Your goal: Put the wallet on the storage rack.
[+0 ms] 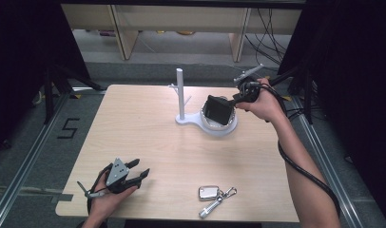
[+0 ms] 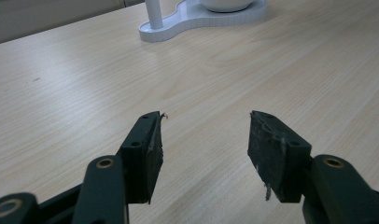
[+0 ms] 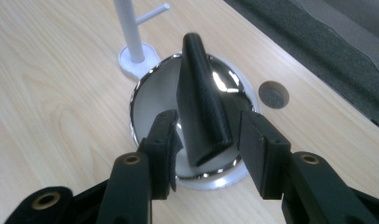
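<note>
A black wallet (image 1: 217, 109) stands tilted in the shiny dish (image 3: 150, 100) of a white stand (image 1: 181, 118) at upper centre of the wooden table (image 1: 148, 137). The right gripper (image 3: 206, 140) brackets the wallet, jaws spread, contact unclear. At lower left, the left gripper (image 1: 134, 171) rests spread and empty. A key fob (image 1: 209, 192) lies at the near edge; grey floor and shelving sit beyond.
</note>
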The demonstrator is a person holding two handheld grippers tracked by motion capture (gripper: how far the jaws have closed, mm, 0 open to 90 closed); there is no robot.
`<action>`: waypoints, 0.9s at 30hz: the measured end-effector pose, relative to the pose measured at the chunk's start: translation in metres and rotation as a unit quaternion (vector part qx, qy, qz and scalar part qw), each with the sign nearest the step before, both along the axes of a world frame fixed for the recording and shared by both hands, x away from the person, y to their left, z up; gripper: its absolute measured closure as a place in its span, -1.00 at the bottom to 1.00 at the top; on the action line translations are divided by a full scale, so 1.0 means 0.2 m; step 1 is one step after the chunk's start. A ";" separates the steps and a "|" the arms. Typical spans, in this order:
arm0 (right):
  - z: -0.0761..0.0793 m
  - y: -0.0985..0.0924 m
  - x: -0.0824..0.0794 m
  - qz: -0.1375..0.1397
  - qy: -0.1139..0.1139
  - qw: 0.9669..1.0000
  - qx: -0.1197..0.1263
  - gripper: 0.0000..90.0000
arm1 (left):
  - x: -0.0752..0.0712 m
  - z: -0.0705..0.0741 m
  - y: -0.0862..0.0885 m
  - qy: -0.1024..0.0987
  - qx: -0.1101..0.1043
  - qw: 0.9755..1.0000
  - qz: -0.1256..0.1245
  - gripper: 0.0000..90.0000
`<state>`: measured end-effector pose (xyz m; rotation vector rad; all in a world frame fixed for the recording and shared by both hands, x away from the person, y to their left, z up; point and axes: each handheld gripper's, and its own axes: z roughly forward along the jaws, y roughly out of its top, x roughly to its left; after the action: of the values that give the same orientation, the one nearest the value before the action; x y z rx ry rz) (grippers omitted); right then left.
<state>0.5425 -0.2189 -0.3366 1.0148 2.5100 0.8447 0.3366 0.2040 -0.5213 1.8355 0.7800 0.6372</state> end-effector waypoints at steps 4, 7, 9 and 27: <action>-0.02 -0.04 -0.07 0.007 0.002 1.000 -0.003 0.29 | 0.00 0.00 -0.01 -0.001 0.003 1.000 -0.002 -0.02; -0.04 -0.06 -0.14 -0.004 0.024 1.000 0.000 0.34 | 0.00 0.01 -0.01 0.000 0.000 1.000 -0.001 -0.02; -0.07 -0.08 -0.19 0.010 0.045 0.999 -0.010 0.39 | 0.00 0.01 -0.01 -0.002 -0.001 1.000 -0.002 -0.02; -0.46 -0.08 -0.58 0.155 0.168 0.967 -0.110 0.40 | -0.01 0.02 -0.02 -0.003 0.005 1.000 -0.003 -0.03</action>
<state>0.4269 -0.2358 -0.4294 0.7558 3.0248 0.4823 0.3352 0.1993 -0.5167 1.8444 0.7675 0.6429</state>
